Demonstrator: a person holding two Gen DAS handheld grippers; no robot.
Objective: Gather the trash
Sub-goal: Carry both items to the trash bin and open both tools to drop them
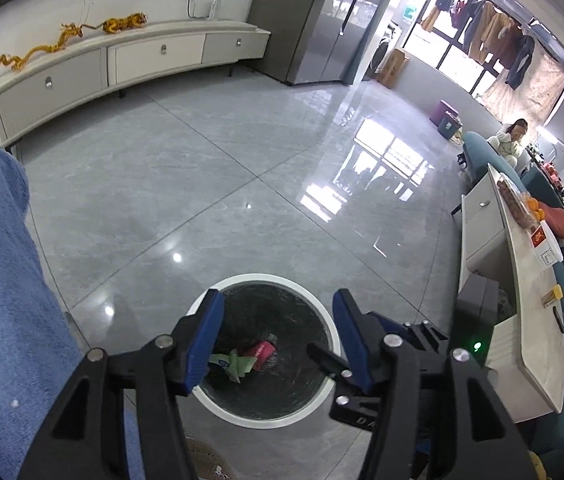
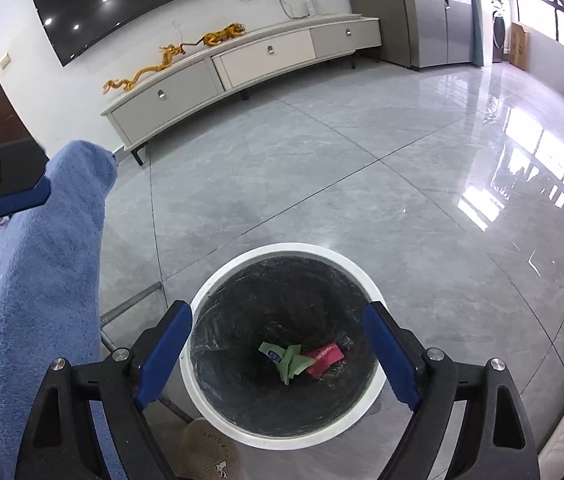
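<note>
Two wrappers, green wrapper (image 2: 287,360) and red wrapper (image 2: 325,356), in bin (image 2: 282,250), left gripper (image 1: 278,336) and right gripper (image 2: 278,356) wide, empty, bin's near rim hidden.

The left gripper (image 1: 278,330) pointed steeply downward with its jaws spread wide and nothing between the blue fingers (image 1: 206,340). The right gripper (image 2: 282,352) was likewise angled down, jaws fully apart and empty, blue pads (image 2: 391,354) facing inward. Both were held side by side at a similar height.
</note>
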